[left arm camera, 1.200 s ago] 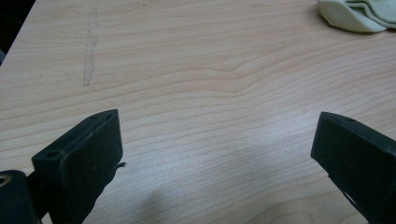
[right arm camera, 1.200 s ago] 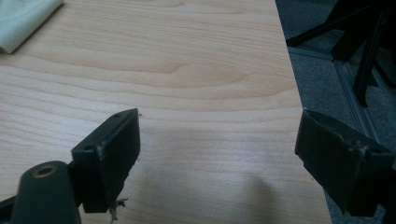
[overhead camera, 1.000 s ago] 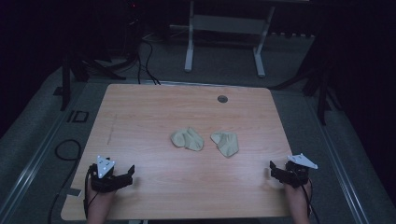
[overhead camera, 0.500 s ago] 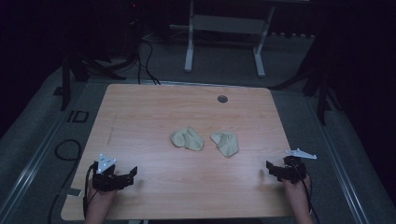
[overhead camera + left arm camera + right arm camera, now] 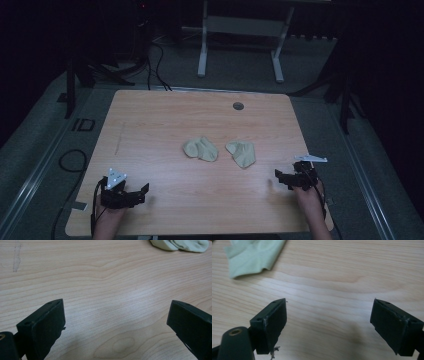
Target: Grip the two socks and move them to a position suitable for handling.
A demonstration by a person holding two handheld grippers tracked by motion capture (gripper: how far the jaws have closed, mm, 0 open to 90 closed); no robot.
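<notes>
The one readable marking is "ID" (image 5: 82,124), in large dark letters on the grey floor mat (image 5: 45,150) just left of the table's (image 5: 150,115) far left corner, seen from the high view. Nothing can be read on the wooden tabletop, on the two pale green socks (image 5: 201,148) (image 5: 241,153), or on the black jaws in either gripper view

Both socks, the left sock (image 5: 200,148) and the right sock (image 5: 241,152), are pale green and plain. The desk (image 5: 150,125) ahead of each black tool is light wood with wavy grain, and the floor (image 5: 45,145) is dull grey.
</notes>
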